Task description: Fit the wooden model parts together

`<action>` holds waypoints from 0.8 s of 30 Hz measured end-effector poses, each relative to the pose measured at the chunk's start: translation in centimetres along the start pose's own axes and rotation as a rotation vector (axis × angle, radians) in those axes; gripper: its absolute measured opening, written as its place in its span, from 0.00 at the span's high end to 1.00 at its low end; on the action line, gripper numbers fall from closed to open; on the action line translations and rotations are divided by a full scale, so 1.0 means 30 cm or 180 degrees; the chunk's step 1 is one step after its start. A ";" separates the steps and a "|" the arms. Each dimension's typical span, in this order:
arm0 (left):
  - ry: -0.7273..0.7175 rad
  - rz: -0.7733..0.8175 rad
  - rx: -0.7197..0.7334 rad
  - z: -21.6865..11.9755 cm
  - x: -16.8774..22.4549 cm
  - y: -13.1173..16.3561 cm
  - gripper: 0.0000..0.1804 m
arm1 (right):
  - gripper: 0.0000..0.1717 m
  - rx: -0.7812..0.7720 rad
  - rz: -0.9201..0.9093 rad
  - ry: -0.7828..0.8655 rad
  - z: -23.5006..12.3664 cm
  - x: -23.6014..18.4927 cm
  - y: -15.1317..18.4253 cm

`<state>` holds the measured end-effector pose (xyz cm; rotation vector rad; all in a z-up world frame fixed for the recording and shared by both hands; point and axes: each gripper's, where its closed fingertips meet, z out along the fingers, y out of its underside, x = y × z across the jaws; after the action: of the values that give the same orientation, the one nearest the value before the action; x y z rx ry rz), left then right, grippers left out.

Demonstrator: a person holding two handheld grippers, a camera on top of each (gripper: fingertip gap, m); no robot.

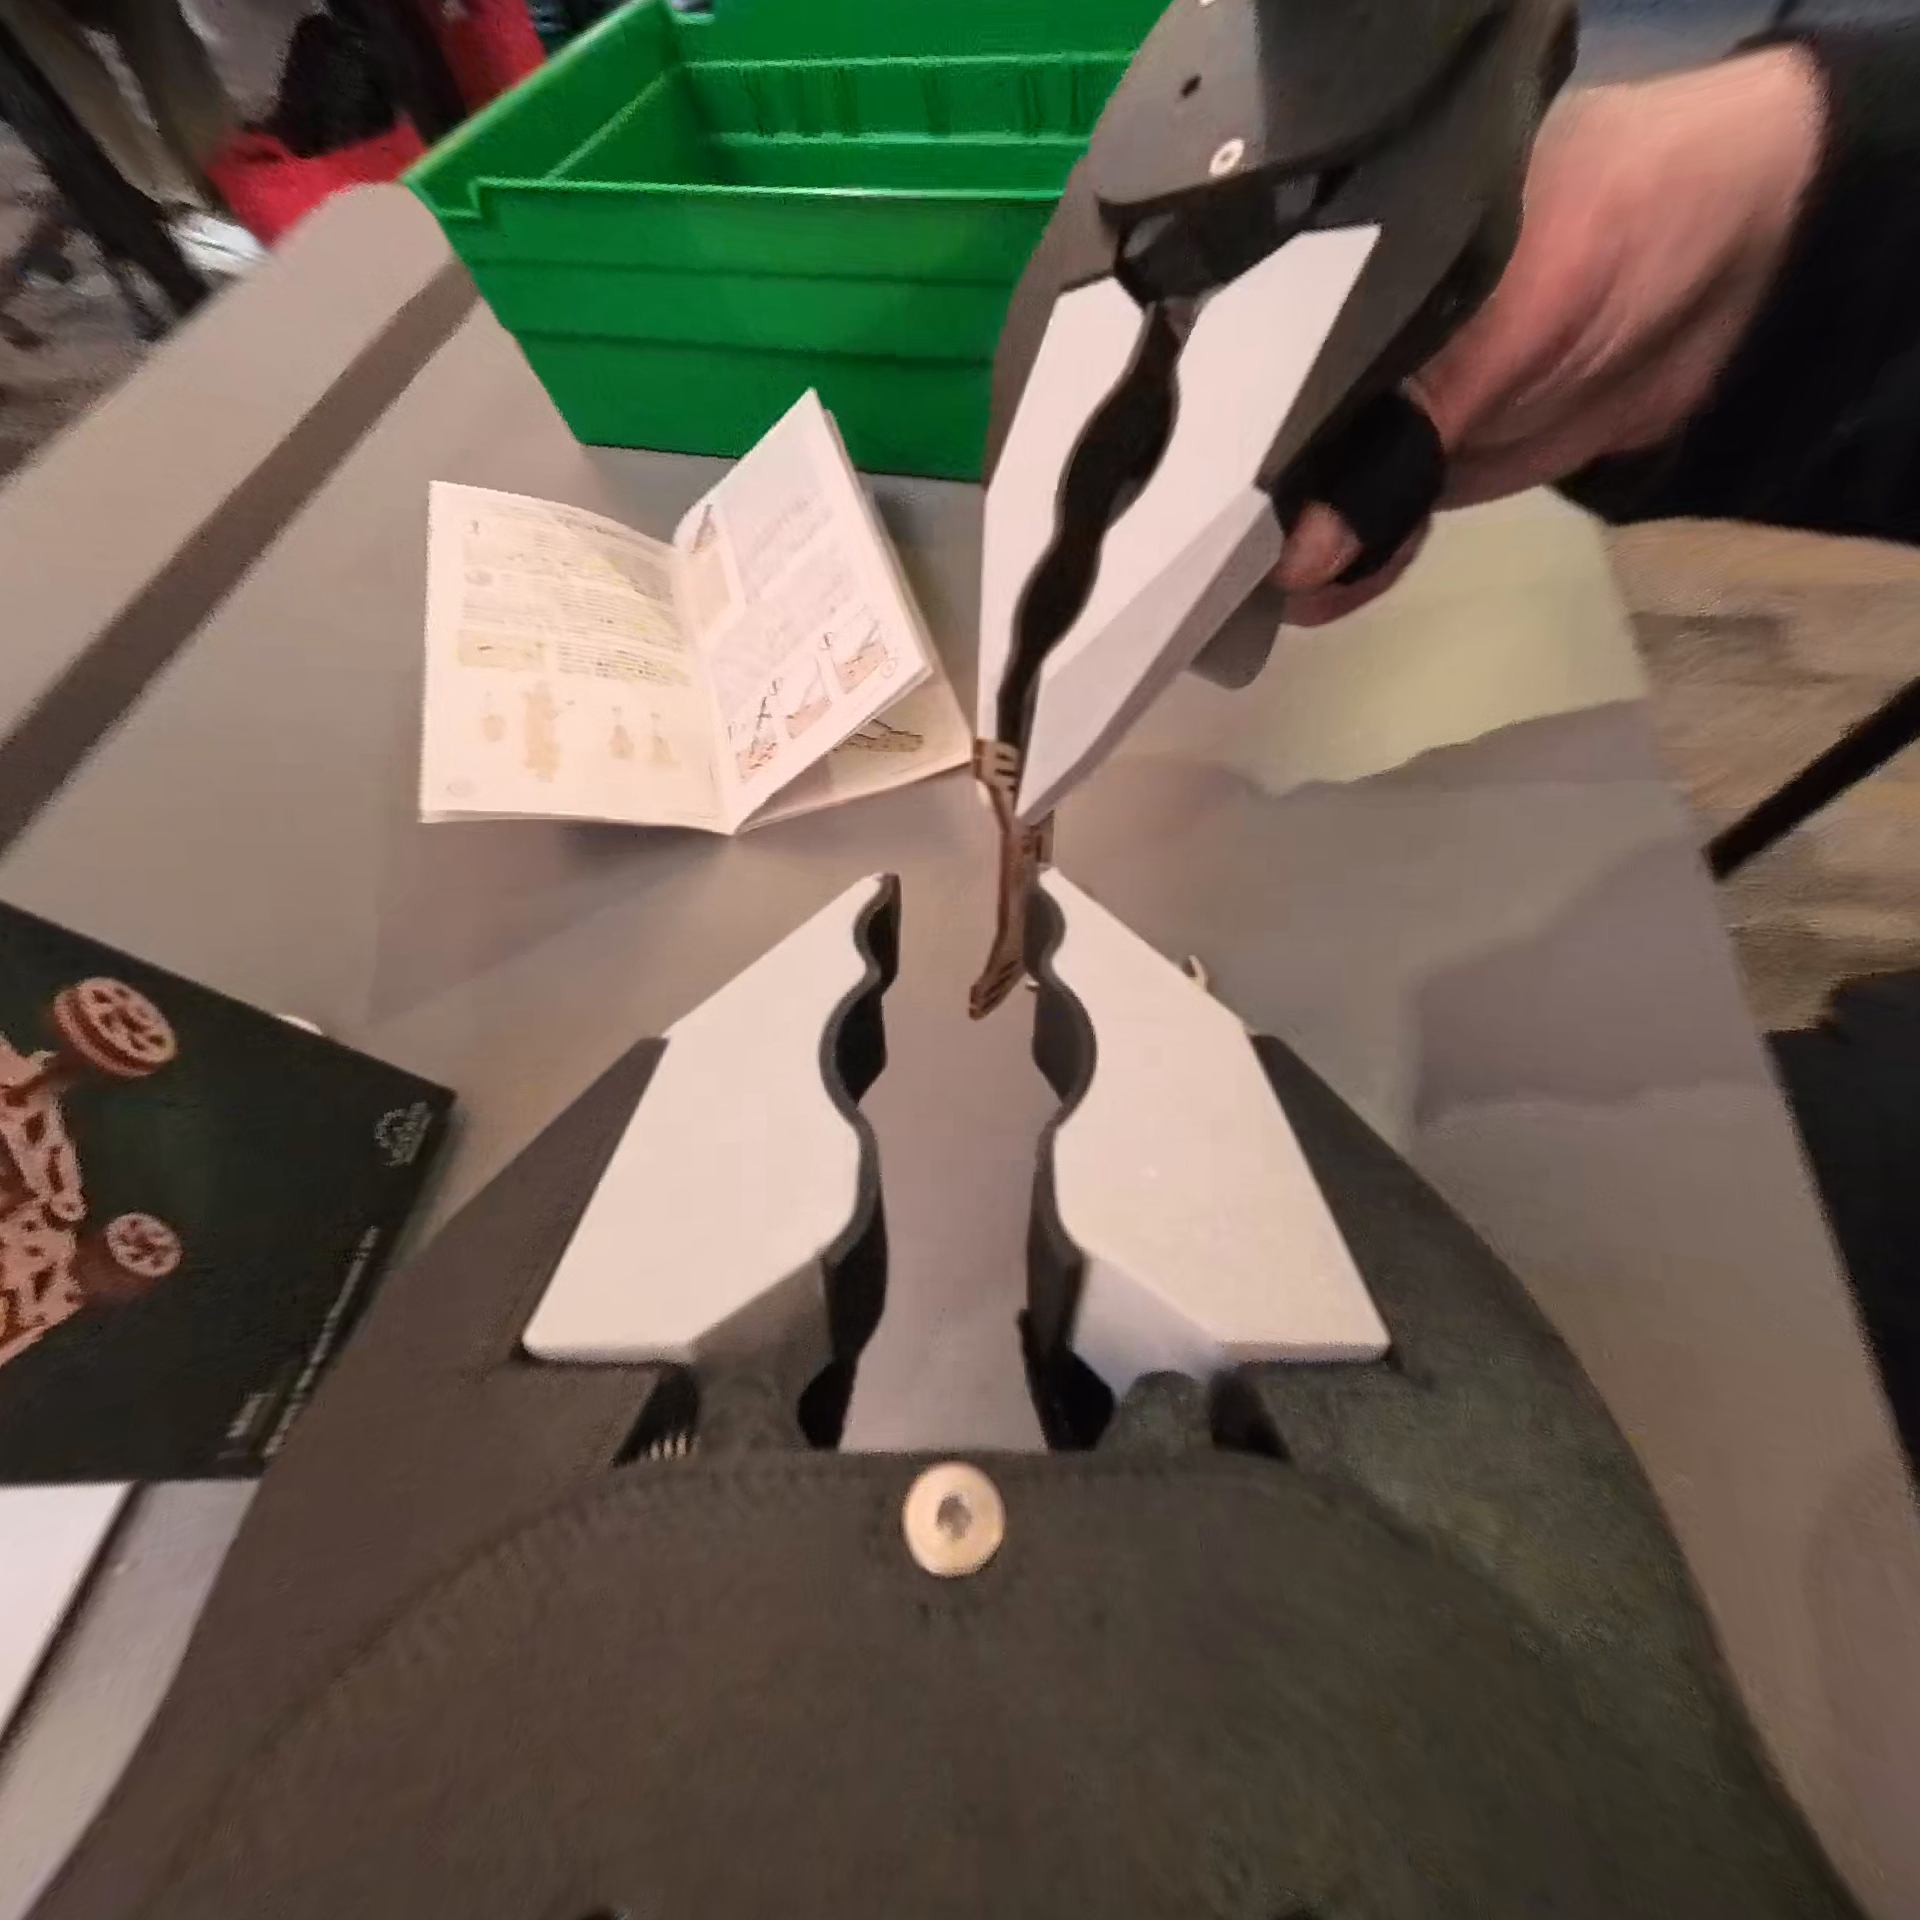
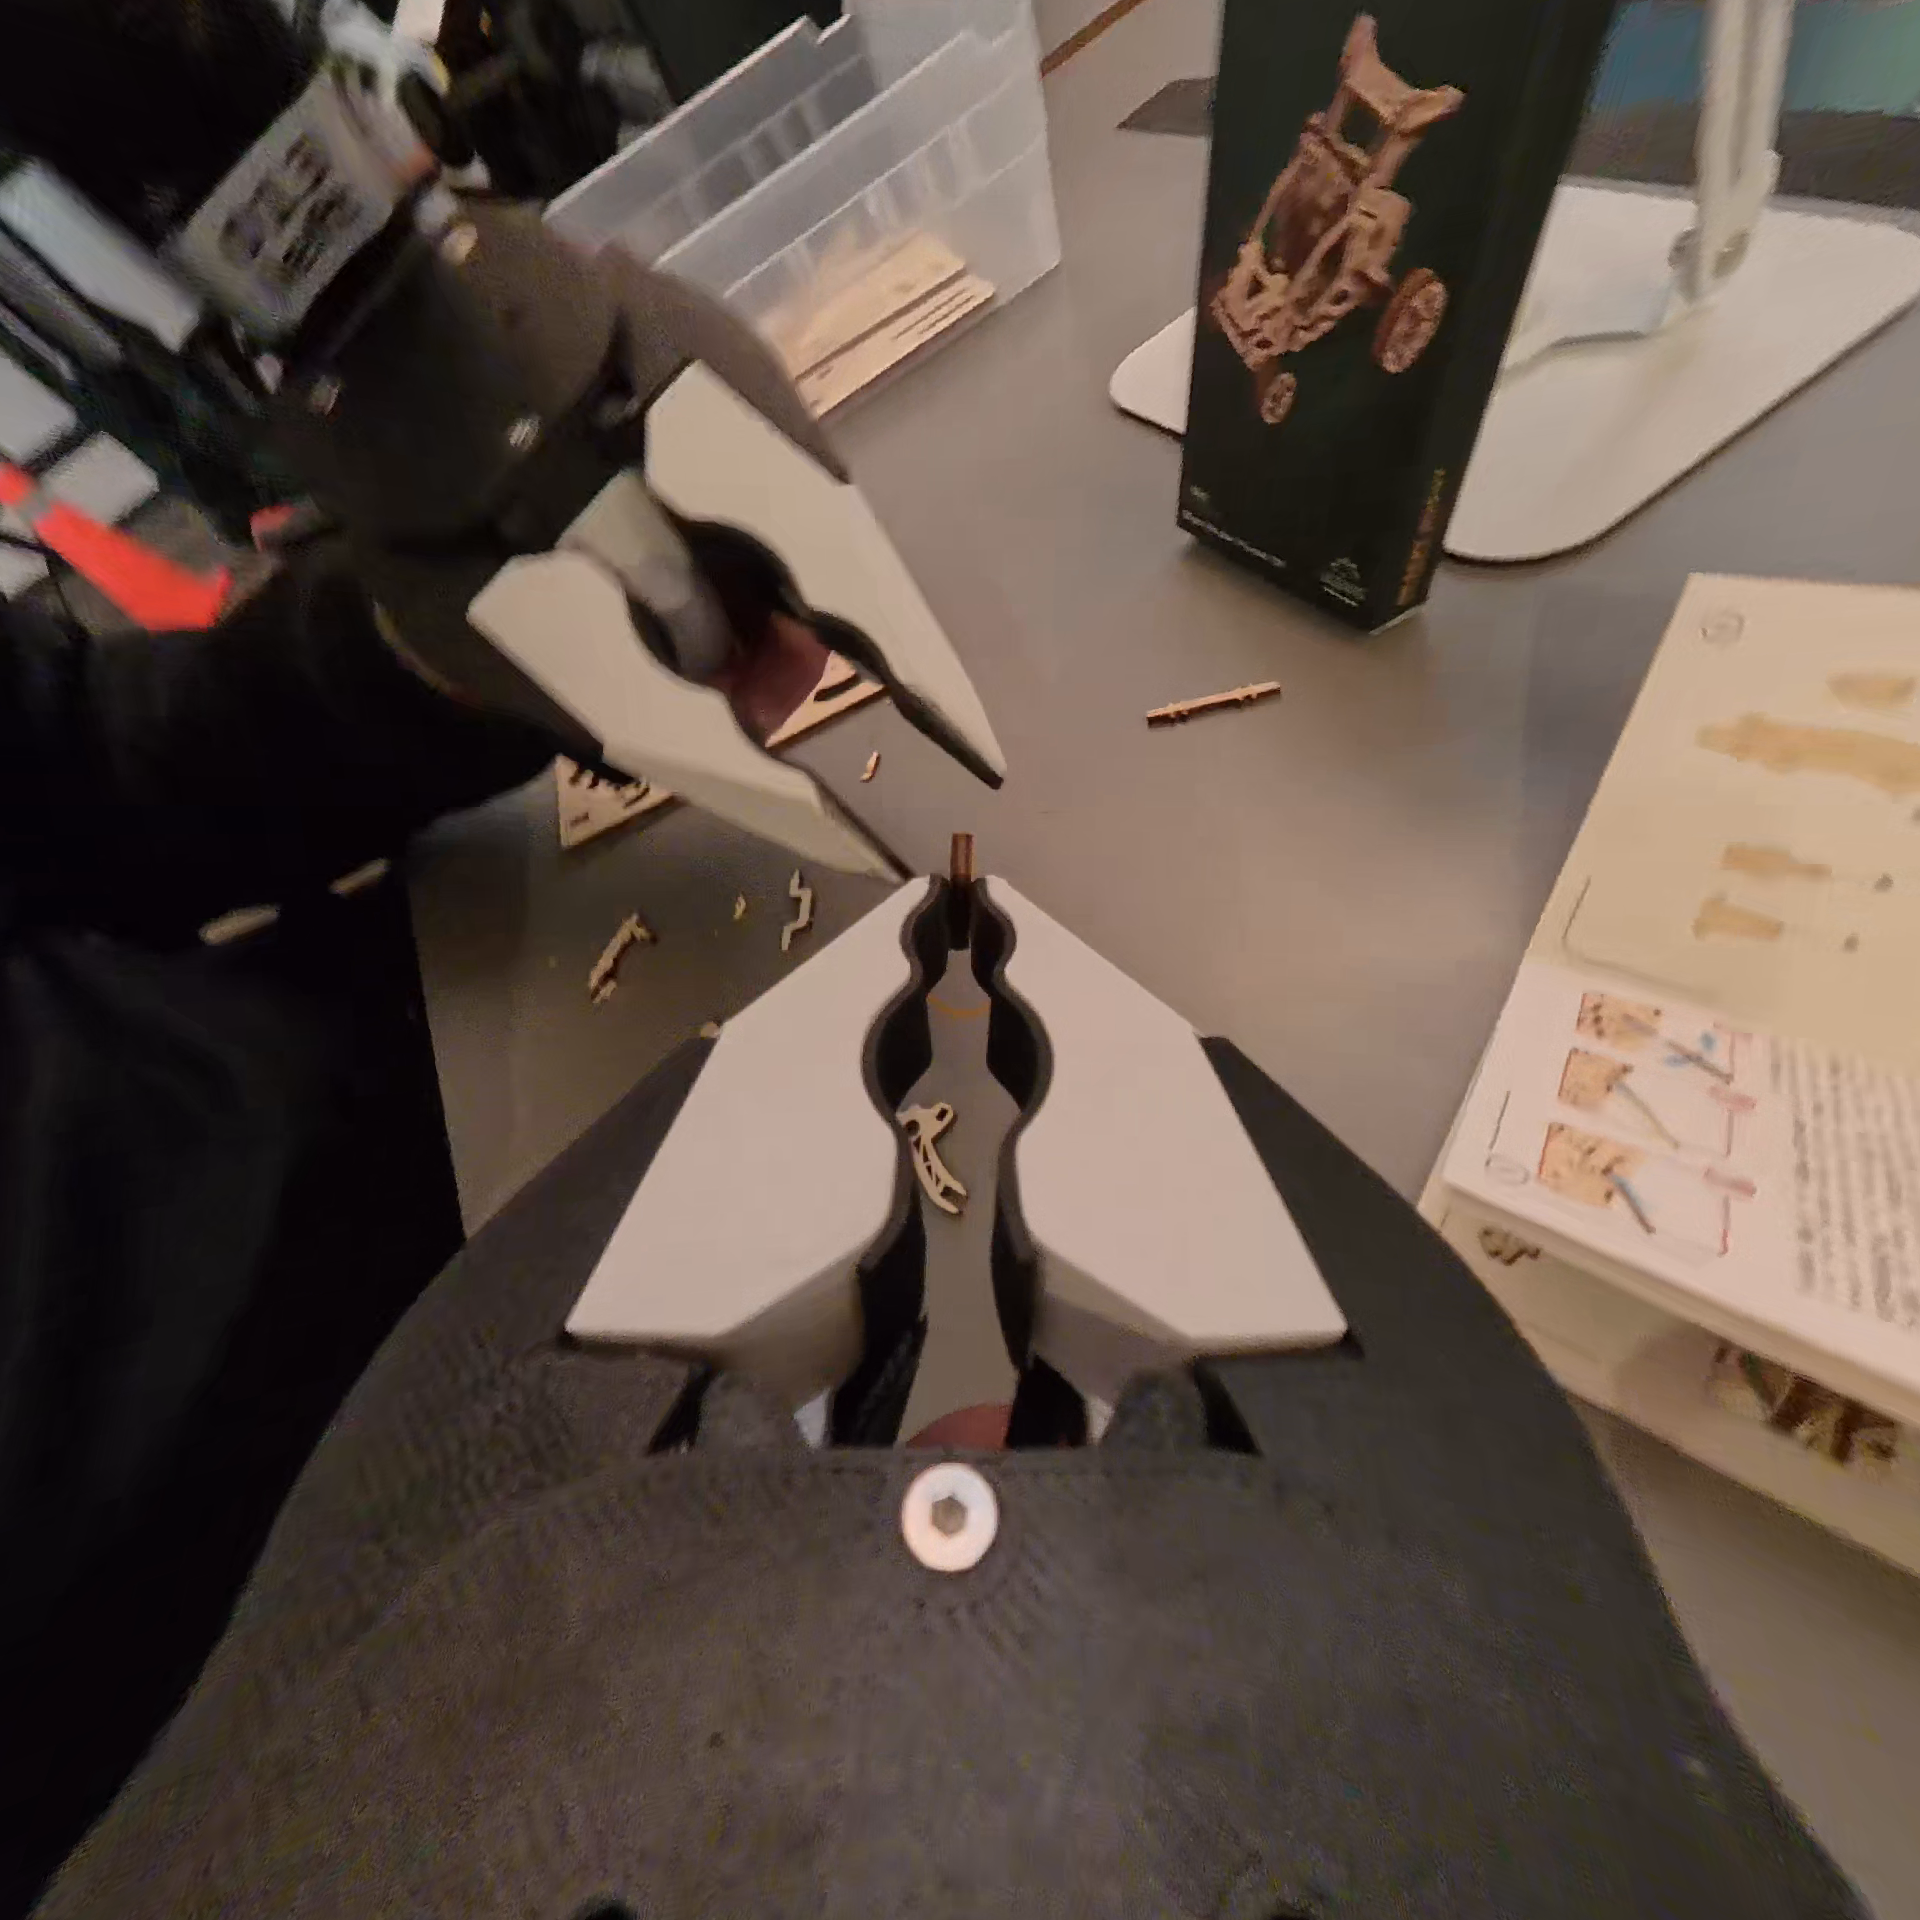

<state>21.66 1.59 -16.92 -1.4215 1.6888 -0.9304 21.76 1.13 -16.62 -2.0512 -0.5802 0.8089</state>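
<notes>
My right gripper is shut on a thin brown wooden part, seen edge-on and sticking out past its fingertips. In the left wrist view the right gripper comes down from the upper right. The wooden part hangs from it as a long, slim notched strip. My left gripper is open, and the strip's lower end hangs between its fingers, close to the right finger, without both pads pressing on it. In the right wrist view the left gripper is open at the upper left, its tips on either side of the part's end.
A grey table holds an open instruction booklet, a green bin behind it and a dark model box. The right wrist view shows loose wooden pieces, a clear bin, the standing box and a booklet. Only a small space, under 4 cm, lies between the two pairs of fingers.
</notes>
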 end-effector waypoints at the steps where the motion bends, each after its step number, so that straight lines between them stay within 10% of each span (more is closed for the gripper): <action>1: 0.0131 -0.0054 0.0015 -0.006 0.002 -0.001 0.91 | 1.00 -0.0065 -0.0105 -0.0034 0.003 -0.008 -0.002; 13: 0.0581 -0.0349 0.0137 -0.007 0.012 0.045 0.99 | 0.91 -0.0405 -0.0402 -0.0032 0.034 0.006 -0.034; 24: 0.0810 -0.0897 0.0165 0.022 -0.006 0.114 0.99 | 0.92 -0.1310 -0.0584 0.0978 0.082 0.082 0.281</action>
<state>20.68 2.16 -20.21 -1.5868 1.6542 -1.3502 22.59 -0.54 -25.54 -2.3887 -0.7933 0.2698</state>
